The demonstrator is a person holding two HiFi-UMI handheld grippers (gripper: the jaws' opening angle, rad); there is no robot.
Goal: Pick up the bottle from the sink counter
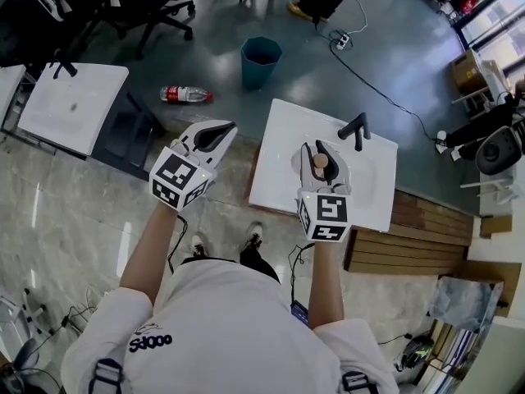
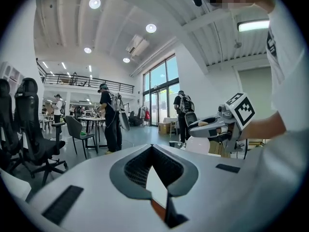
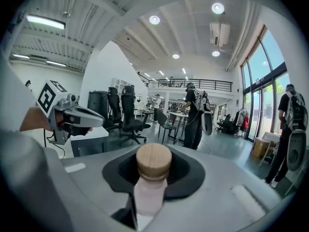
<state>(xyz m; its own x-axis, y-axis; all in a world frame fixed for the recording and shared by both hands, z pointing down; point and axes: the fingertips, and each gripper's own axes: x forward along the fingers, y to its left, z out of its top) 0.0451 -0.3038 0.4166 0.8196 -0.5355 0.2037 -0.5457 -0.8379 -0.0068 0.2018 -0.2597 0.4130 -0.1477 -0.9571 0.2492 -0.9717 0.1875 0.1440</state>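
Head view, white sink counter, grey floor

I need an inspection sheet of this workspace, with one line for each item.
Surface: white sink counter with black faucet.
Job's things: bottle, wooden cap, held in right gripper.
Clutter: floor bottle lying down; blue bin.
Grippers: right gripper shut on bottle; left gripper shut, empty.
Cables: black cable across floor.
Surroundings: office chairs, second counter, people standing.
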